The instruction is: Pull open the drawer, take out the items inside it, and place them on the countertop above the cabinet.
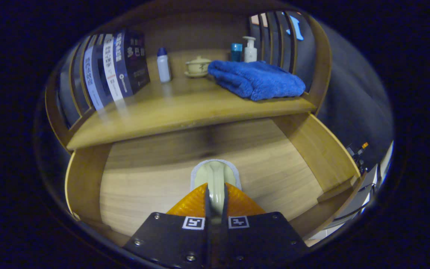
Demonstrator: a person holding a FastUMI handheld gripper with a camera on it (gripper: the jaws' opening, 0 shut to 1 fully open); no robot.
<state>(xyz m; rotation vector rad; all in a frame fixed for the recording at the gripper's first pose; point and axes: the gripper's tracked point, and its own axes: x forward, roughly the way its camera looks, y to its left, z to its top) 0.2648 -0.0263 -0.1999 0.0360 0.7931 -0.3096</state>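
Fingers pinch a pale item above the open drawer

The open drawer (215, 164) fills the lower half of the frame. Above it is the bench (170, 108), with a blue towel (256, 79) at upper right. At lower centre, the fingers (215, 209) pinch a pale green item (215, 179) over the drawer floor

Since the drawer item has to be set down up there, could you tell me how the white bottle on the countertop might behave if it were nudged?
The white bottle with a blue cap stands upright, tall and narrow, so it would probably tip easily. It looks round, so once down it might roll along the countertop. The gripper is shut on a pale spoon-like item over the open drawer.
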